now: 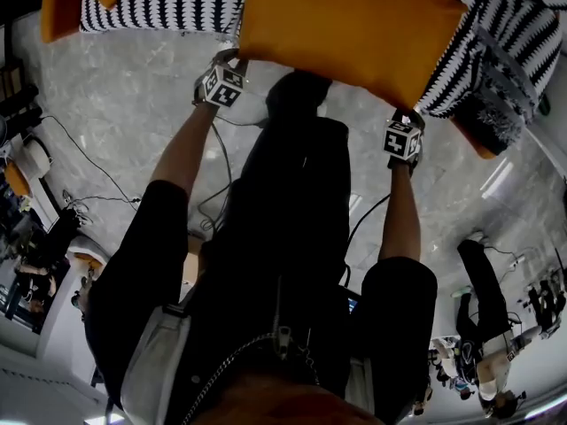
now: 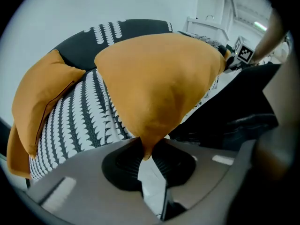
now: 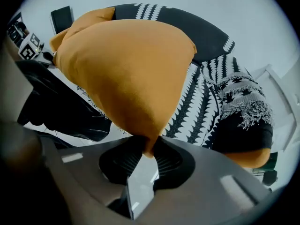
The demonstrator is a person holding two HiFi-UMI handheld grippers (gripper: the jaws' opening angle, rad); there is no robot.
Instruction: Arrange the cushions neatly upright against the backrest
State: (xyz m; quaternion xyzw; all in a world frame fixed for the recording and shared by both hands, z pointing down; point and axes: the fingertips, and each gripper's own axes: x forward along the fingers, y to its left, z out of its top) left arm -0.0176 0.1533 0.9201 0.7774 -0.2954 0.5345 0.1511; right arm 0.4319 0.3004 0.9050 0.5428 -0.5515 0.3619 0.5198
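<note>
The sofa [image 1: 168, 7], covered in a black-and-white zigzag weave, is cut off at the top of the head view, and the person's dark clothing hides the floor [image 1: 133, 113] just before it. Its backrest shows only in the two gripper views, as a dark curve behind the cushions.

The large orange cushion [image 1: 345, 25] lies tilted over the front of the seat, its far edge out of frame in the head view.

At the sofa's right end a dark fringed cushion [image 3: 239, 111] lies on the seat with an orange face beneath it; whether that orange is its underside or a separate cushion I cannot tell.

At the left end a smaller orange cushion [image 2: 42, 93] leans by the backrest, and an orange edge under it may be another.

That makes three cushions for certain, and two pairs of tongs. The left tongs [image 2: 146, 153] pinch the large cushion's near left corner, with fabric squeezed between the ribbed pads. The right tongs [image 3: 151, 151] pinch its near right corner the same way.
</note>
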